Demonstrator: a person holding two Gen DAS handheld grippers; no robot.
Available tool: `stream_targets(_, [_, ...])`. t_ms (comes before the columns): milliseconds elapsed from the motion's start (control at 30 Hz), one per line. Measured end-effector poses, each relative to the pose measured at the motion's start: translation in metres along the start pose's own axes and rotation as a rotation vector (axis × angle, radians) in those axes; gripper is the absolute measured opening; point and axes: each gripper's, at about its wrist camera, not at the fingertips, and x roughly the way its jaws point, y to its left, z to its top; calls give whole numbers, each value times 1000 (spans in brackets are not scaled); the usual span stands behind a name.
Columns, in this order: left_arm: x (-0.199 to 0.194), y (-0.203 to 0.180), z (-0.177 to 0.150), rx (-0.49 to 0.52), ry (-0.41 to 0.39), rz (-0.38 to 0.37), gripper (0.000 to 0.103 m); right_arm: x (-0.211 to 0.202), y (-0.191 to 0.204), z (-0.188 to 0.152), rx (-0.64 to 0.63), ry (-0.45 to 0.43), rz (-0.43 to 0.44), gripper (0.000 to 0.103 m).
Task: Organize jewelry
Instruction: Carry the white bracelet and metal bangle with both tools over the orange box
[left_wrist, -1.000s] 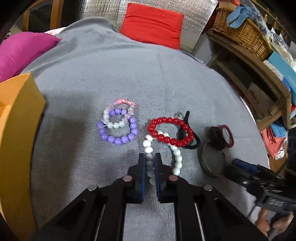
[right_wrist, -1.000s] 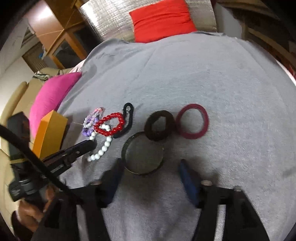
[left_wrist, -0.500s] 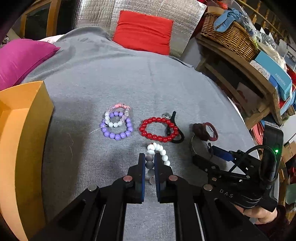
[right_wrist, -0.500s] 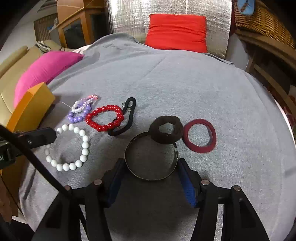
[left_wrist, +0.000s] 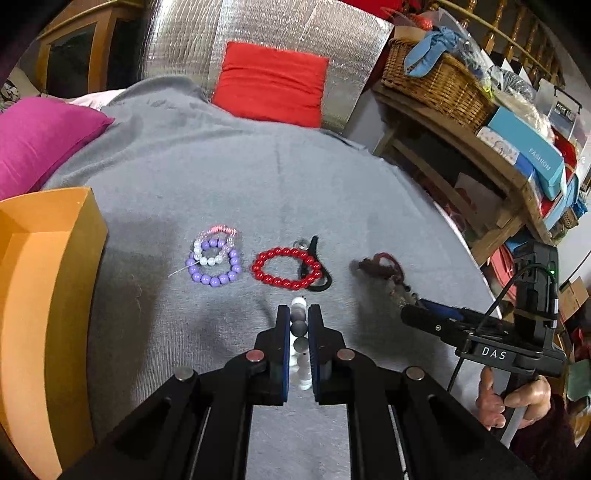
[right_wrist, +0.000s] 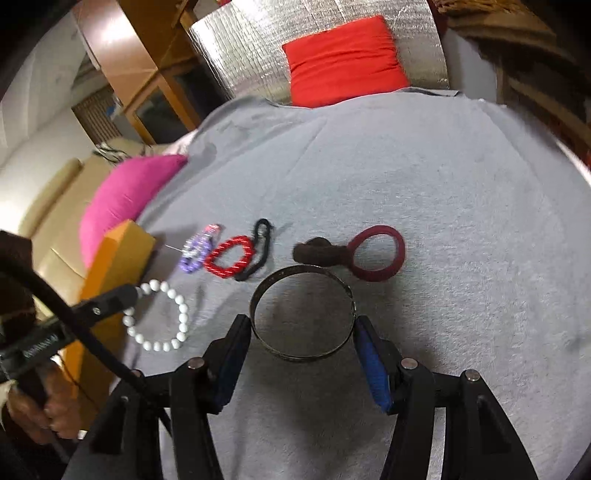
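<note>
Between the left gripper's (left_wrist: 298, 317) clenched pads hangs the white bracelet (right_wrist: 159, 317), lifted off the grey cloth (right_wrist: 461, 229) just beside the orange box (left_wrist: 48, 295). To its right the metal bangle (right_wrist: 301, 314) sits between the right gripper's (right_wrist: 301, 332) pads, which touch its sides, so it looks gripped. Both pieces seem mid-pickup; next, I judge, each goes to the box, white bracelet first. Red bracelet (left_wrist: 286, 267), purple bracelet (left_wrist: 214, 260) and hair ties (right_wrist: 376, 253) wait.
</note>
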Motion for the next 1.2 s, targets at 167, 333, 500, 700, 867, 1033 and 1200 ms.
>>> stream_targets(167, [-21,-9,2,2,-42,7,9,-9,12,4,15,-15,162,60])
stream_targets(333, [-61,-13,5,2,-109,31,9,-14,35,6,-3,-41,267,61])
stream_targets(500, [-114,-6,3,6,-175,76,9,-10,69,10,-35,-55,303,61])
stream_targets(700, [-175,29,-10,-26,-231,177,9,0,139,11,-113,-37,333,61])
stream_targets(867, [-206,88,-31,-132,-234,279,9,16,214,17,-216,-1,332,61])
stream_targets(1033, [-200,143,-52,-246,-187,337,9,50,293,26,-315,90,281,61])
stream_targets(1200, [-172,181,-59,-331,-144,365,9,106,348,35,-340,209,227,61])
